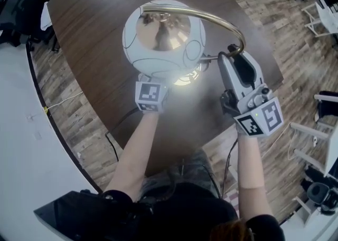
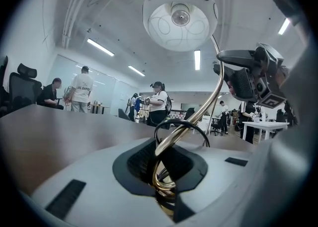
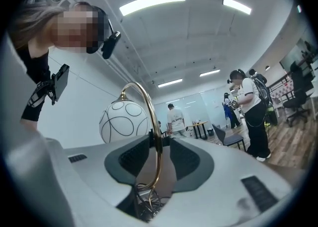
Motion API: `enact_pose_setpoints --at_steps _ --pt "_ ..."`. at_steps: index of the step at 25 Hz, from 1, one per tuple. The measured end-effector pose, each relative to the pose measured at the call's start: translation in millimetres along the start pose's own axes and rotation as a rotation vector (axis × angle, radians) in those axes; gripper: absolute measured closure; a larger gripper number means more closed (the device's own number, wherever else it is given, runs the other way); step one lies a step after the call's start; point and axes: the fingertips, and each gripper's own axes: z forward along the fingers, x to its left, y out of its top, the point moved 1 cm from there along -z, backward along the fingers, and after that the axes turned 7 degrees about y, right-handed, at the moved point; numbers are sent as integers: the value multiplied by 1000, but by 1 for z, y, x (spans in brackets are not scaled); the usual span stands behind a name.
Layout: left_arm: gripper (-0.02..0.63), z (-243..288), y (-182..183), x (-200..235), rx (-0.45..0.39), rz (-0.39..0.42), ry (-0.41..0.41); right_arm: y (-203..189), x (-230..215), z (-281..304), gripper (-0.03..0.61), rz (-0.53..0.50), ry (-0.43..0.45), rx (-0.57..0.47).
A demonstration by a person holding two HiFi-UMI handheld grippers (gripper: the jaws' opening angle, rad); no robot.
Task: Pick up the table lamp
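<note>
Left gripper (image 2: 166,171) apparently clamps lamp (image 1: 163,34) (brass arc, white globe).

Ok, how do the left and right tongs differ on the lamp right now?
The left tongs are clamped on the gold stem low down; the right tongs stand open, the stem between them but not pinched. The left tongs reach in under the globe shade; the right tongs meet the stem out beside it. Both straddle the same stem.
</note>
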Motion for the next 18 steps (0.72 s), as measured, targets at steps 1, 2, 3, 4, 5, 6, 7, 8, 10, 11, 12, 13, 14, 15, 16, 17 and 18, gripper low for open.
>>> enact_pose_setpoints --at_steps 1,2,3,4,5,6,7,8,10,11,12,13,14,15,16,17,18 --pt "575 0 0 0 -3 1 2 2 0 1 443 -7 -1 5" --pt "575 -1 0 0 -3 2 5 4 1 3 443 -16 -2 11" --pt "574 -1 0 -1 -3 3 10 5 1 5 443 -25 -1 19" --pt "575 -2 0 -1 -3 5 17 6 2 7 443 -36 2 28" --pt "574 -1 0 0 -4 9 25 7 2 10 443 -47 8 38" --pt "575 0 0 1 -8 15 32 8 2 13 443 -55 16 47" --pt "574 0 -1 2 -10 22 37 8 2 15 444 -60 24 53" --pt "574 1 -2 1 -11 28 37 9 2 17 445 -63 31 57" --pt "573 4 -3 -1 -15 32 36 13 1 20 459 -69 44 59" --pt "573 4 -3 -1 -16 34 39 16 0 22 460 -69 53 57" --pt "572 4 -4 0 -17 37 44 18 0 24 460 -66 65 54" --pt "572 3 -4 0 -17 40 52 20 1 27 460 -62 80 52" --pt "571 2 -4 1 -17 42 59 21 2 29 462 -60 95 51" --pt "569 2 -4 2 -17 43 65 23 2 31 460 -60 109 52" --pt "569 2 -4 2 -18 44 71 24 2 33 460 -63 120 55" --pt "569 1 -3 2 -19 45 75 26 2 35 460 -68 129 57" --pt "568 1 -1 1 -20 47 80 28 2 36 460 -72 137 59"
